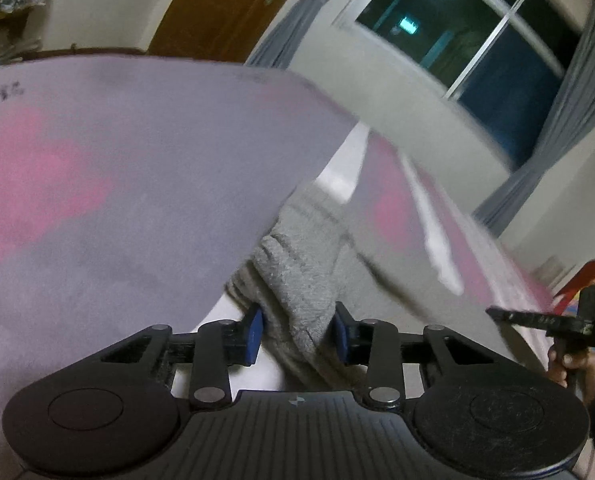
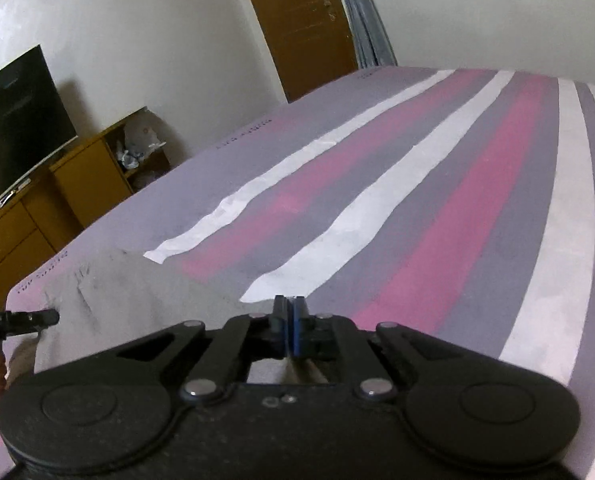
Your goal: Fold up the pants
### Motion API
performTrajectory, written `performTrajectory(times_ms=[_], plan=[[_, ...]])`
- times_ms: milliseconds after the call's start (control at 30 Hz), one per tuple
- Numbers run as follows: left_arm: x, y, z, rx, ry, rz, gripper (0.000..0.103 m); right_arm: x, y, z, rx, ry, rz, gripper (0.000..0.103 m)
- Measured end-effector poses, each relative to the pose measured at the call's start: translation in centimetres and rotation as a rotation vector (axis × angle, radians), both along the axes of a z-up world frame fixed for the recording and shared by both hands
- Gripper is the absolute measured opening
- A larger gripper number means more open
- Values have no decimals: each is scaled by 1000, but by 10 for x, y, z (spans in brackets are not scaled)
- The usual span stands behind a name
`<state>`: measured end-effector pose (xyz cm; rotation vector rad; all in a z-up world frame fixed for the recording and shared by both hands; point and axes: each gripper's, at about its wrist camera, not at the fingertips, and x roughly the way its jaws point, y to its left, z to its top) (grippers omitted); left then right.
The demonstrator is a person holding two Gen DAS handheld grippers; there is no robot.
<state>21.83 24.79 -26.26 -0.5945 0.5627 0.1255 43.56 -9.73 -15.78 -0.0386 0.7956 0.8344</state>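
Your left gripper has its blue pads standing either side of a bunched grey ribbed edge of the pants; the left pad looks to touch the cloth, while a gap shows at the right one, so you are not clamped on it yet. From there the grey cloth runs away to the right over the striped bed sheet, blurred. Your other tool shows at the right edge.

In the right wrist view, your right gripper has its jaws together, seemingly on the near edge of the pants, though the cloth between the pads is hard to make out. The grey cloth lies on the near left part of the sheet.

You look to be taking hold of two points of one edge, ready for a fold. Finish the left pinch first, then lift both ends evenly.
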Motion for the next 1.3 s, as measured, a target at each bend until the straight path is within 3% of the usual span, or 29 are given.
performTrajectory(times_ms=[67, 100, 167, 267, 333, 433, 467, 500, 533, 600, 667, 700, 733, 767, 833, 867, 900, 933, 1033, 1100, 1133, 1167, 1200, 1233, 1300], plan=[[-5, 4, -3, -37, -1, 7, 40, 0, 8, -25, -96, 19, -5, 3], [-8, 5, 0, -37, -1, 7, 40, -2, 5, -24, -74, 6, -28, 4], [-19, 3, 12, -8, -6, 17, 40, -7, -10, -13, -13, -7, -128, 21], [-34, -15, 45, 123, -59, -11, 40, -36, -45, 10, 102, -65, -205, 20], [-26, -31, 55, 157, -67, -68, 40, -60, -60, 15, 130, -70, -203, 21], [5, -58, 50, 235, 7, -191, 41, -85, -63, -3, 118, 2, -131, 32], [14, -64, 43, 275, 42, -219, 41, -89, -65, -14, 73, 31, -122, 33], [20, -67, 35, 281, 75, -227, 41, -92, -73, -22, 39, 30, -135, 27], [23, -66, 30, 272, 92, -228, 41, -93, -92, -25, 53, 18, -179, 24], [22, -64, 31, 252, 91, -211, 41, -91, -144, -24, 103, 18, -372, 19], [20, -63, 31, 236, 88, -201, 41, -96, -212, -28, 98, 25, -653, 29], [19, -65, 30, 240, 86, -202, 41, -103, -252, -34, 92, 24, -767, 19], [18, -67, 29, 248, 85, -202, 41, -112, -285, -39, 129, 43, -818, 4], [18, -68, 30, 255, 86, -199, 41, -121, -314, -41, 163, 79, -855, 0], [20, -74, 34, 245, 80, -179, 41, -146, -347, -28, 158, 42, -921, 2], [18, -74, 37, 236, 61, -171, 41, -160, -357, -19, 161, 13, -953, 8], [18, -76, 36, 229, 52, -164, 41, -177, -365, -9, 189, -11, -946, 31], [18, -78, 34, 229, 59, -155, 42, -190, -369, -3, 208, -32, -923, 35], [20, -86, 30, 257, 86, -150, 47, -220, -371, -4, 219, -53, -817, 39], [22, -93, 33, 278, 110, -149, 52, -225, -379, -25, 135, 13, -839, 40], [23, -96, 36, 288, 124, -152, 55, -224, -394, -30, 109, 55, -883, 22], [24, -100, 39, 303, 132, -168, 64, -230, -407, -34, 153, 67, -926, 17], [23, -103, 40, 318, 142, -189, 71, -242, -421, -30, 215, 61, -1011, 23], [23, -108, 40, 345, 160, -216, 73, -255, -429, -24, 253, 19, -1072, 40], [22, -112, 39, 387, 170, -249, 76, -287, -448, -17, 422, -45, -1099, 36]])
